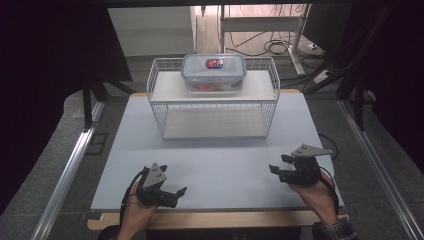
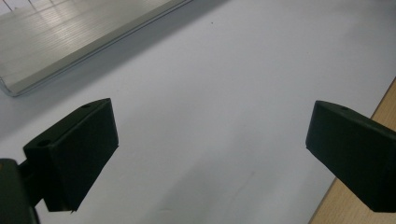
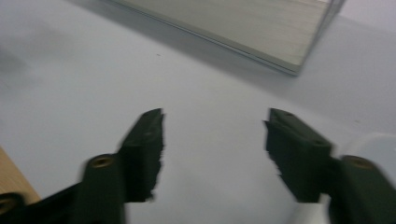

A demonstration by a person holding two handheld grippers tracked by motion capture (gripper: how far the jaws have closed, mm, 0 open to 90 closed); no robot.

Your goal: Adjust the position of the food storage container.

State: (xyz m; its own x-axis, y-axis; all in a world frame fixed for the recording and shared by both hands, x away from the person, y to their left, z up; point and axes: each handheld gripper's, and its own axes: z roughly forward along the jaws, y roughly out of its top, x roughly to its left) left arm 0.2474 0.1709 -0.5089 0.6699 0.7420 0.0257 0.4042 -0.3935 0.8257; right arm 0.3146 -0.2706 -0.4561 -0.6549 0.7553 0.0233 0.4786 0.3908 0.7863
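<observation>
We see a pale grey surface with a wooden edge along its near side. Well back on it stands a white wire rack with two shelves. On its top shelf sits a clear plastic box with a blue-rimmed clip lid and a red and blue label, something orange inside. Behind, cables lie on the floor.
</observation>
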